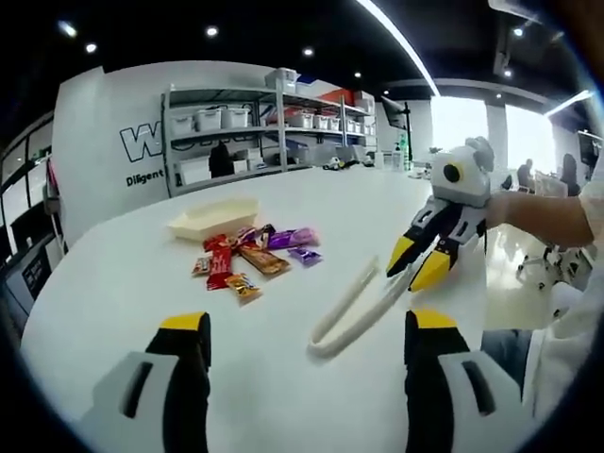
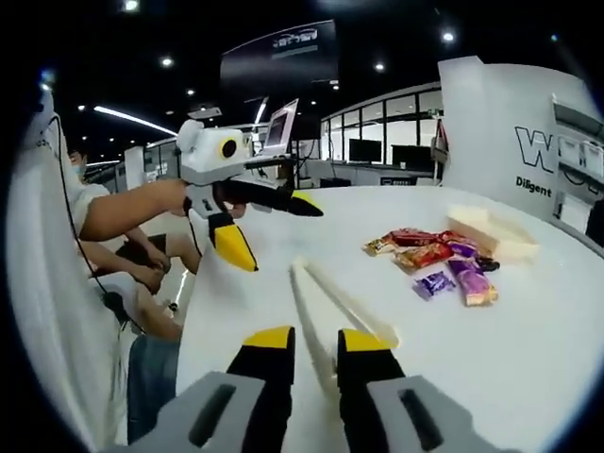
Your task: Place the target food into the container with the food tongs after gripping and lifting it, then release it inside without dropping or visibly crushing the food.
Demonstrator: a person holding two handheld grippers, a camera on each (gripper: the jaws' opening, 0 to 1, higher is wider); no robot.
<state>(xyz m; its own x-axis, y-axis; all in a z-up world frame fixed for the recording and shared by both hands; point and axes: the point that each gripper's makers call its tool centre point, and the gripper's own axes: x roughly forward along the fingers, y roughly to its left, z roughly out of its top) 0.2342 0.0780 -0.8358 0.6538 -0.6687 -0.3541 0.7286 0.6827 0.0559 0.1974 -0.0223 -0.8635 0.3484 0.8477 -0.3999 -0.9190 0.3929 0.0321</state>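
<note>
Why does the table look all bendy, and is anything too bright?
In the left gripper view the fisheye lens curves the white table edge and the windows glare white; in the right gripper view the table's edge bows too, and the snack packets look slightly soft.

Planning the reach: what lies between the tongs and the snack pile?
In the left gripper view, only bare white table separates the tongs from the snack pile; the container sits beyond the pile.
</note>
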